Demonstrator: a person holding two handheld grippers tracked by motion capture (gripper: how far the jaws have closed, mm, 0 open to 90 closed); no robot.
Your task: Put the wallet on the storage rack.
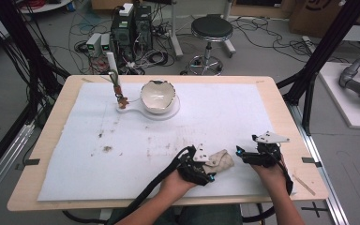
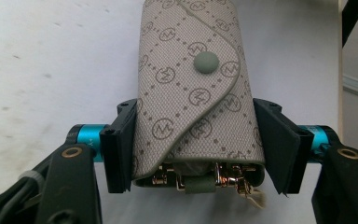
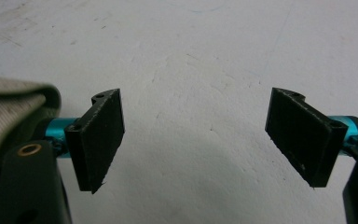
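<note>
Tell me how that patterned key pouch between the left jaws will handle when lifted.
The key pouch looks like soft woven fabric, so it probably squashes slightly. Its snapped flap should stay shut. Metal clips at its open end may dangle and add weight.

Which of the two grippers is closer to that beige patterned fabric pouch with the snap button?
Left. The left gripper has the beige patterned fabric pouch between its jaws; the right gripper sits open beside it, nothing between its jaws.
</note>
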